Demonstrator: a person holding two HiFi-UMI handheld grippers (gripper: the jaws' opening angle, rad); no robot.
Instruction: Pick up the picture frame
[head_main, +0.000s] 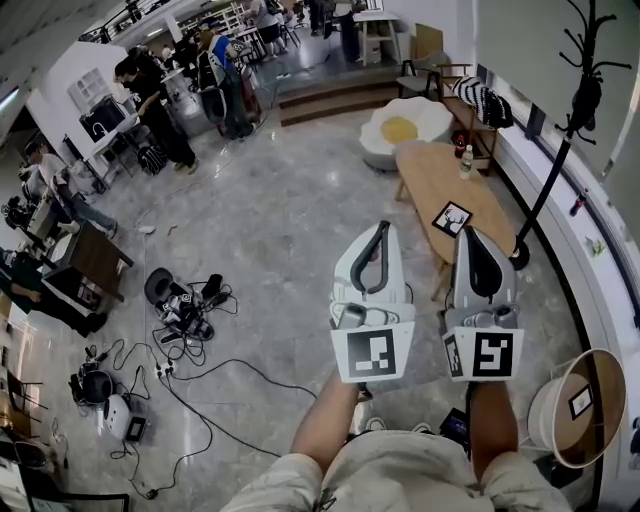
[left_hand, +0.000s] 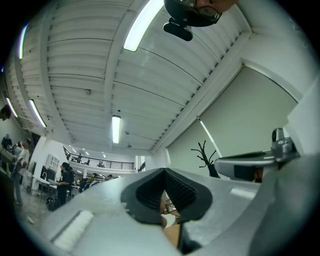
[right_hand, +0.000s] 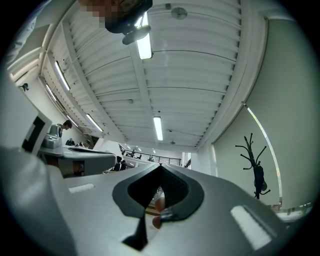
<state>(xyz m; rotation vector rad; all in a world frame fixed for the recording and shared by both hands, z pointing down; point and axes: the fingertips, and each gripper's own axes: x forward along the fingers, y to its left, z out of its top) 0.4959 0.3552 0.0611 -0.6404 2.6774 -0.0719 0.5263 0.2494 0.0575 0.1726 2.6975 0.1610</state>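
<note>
The picture frame (head_main: 452, 217), black-edged with a white deer print, lies flat on the oval wooden table (head_main: 432, 177) ahead of me. Both grippers are raised side by side in front of my body and tilted upward. In the head view my left gripper (head_main: 383, 228) is shut and empty, left of the table's near end. My right gripper (head_main: 470, 234) is also shut and empty, its tip just below the frame in the picture. Both gripper views look up at the ceiling; the left gripper (left_hand: 164, 170) and the right gripper (right_hand: 160, 166) each show jaws meeting at the tip.
A bottle (head_main: 466, 160) stands on the table's far end. A black coat stand (head_main: 572, 110) rises right of it, an egg-shaped seat (head_main: 405, 128) lies beyond. A round stool (head_main: 580, 405) sits at lower right. Cables and gear (head_main: 180, 310) litter the floor left; people stand far back.
</note>
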